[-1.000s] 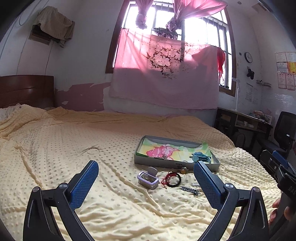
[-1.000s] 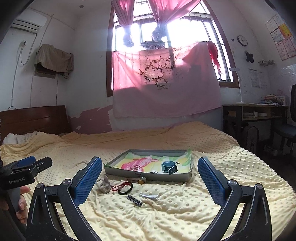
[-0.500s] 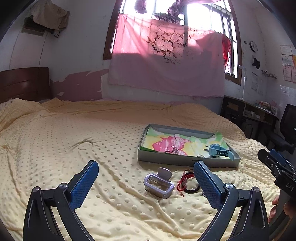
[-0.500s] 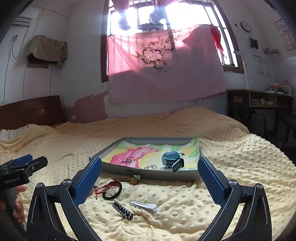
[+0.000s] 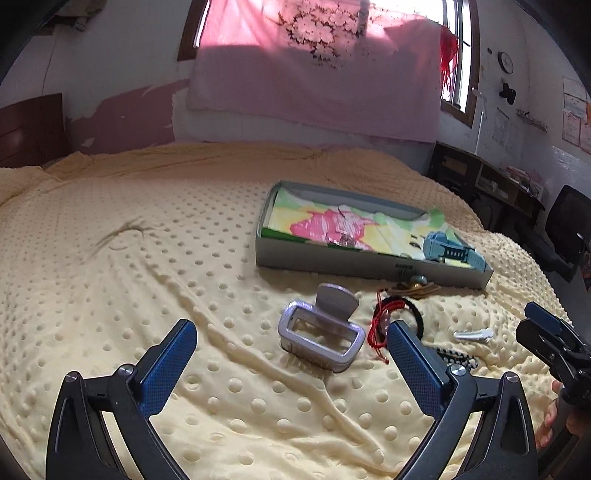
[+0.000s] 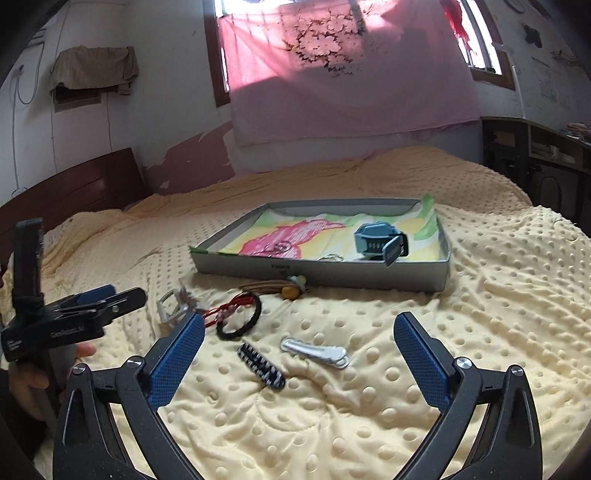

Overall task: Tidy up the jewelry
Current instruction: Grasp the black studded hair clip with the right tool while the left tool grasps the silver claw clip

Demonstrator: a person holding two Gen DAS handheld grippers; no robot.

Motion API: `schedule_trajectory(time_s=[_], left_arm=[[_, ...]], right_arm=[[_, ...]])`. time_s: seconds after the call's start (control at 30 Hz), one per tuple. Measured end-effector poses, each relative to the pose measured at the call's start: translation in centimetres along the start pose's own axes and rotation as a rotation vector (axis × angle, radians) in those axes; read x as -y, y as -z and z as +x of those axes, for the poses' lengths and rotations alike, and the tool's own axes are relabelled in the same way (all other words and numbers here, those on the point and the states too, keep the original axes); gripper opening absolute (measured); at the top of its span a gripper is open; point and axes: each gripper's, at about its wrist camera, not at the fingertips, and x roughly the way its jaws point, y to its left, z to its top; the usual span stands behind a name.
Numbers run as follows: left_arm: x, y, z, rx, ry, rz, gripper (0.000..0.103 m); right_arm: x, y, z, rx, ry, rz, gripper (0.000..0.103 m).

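Both grippers gape wide, empty. The silver hair claw [image 5: 320, 334] lies on the yellow blanket [image 5: 147, 258] between the left gripper's [image 5: 291, 343] fingers; the silver clip [image 6: 314, 352] lies between the right gripper's [image 6: 299, 338], near the tray [image 6: 321, 272].

Daylight enters from the window [image 6: 258, 11] at the far wall, filtered through the pink cloth [image 5: 314, 62] hung across it, which glows rose where the sun strikes and turns duller in its lower part. The uncovered panes at the far right are blown out to white glare. The yellow bedspread [image 5: 147, 258] is lit evenly and softly, its bumps and folds throwing only faint, short shadows. The near corners of both views fall to black from the fisheye vignette, and straight lines such as the window frame bow strongly toward the edges. The centre is fairly sharp; the far walls look slightly soft and hazy.
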Motion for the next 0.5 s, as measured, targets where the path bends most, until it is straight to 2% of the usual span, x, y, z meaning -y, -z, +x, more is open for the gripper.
schedule_trajectory(time_s=[0.07,0.1,0.2,0.27,0.33,0.43,0.5], left_arm=[[0.1,0.4,0.6,-0.024,0.012,0.013,0.103],[0.3,0.5,0.9,-0.034,0.017,0.024,0.103],[0.6,0.7,1.3,-0.045,0.029,0.045,0.101],[0.8,0.8,1.5,-0.052,0.037,0.057,0.097],[0.8,0.8,1.8,-0.061,0.041,0.063,0.092],[0.8,0.8,2.6,-0.081,0.055,0.07,0.088],[0.7,0.8,3.0,-0.086,0.072,0.07,0.087]], right_arm=[[-0.3,0.4,0.3,-0.035,-0.02,-0.014,0.068],[-0.5,0.7,0.6,-0.058,-0.027,-0.02,0.064],[-1.0,1.6,1.6,-0.124,-0.057,-0.039,0.059],[-1.3,1.9,2.3,-0.159,-0.073,-0.052,0.051],[-1.6,2.0,3.0,-0.185,-0.082,-0.066,0.05],[-2.0,2.3,3.8,-0.215,-0.09,-0.079,0.043],[-2.0,2.4,4.5,-0.232,-0.09,-0.079,0.043]])
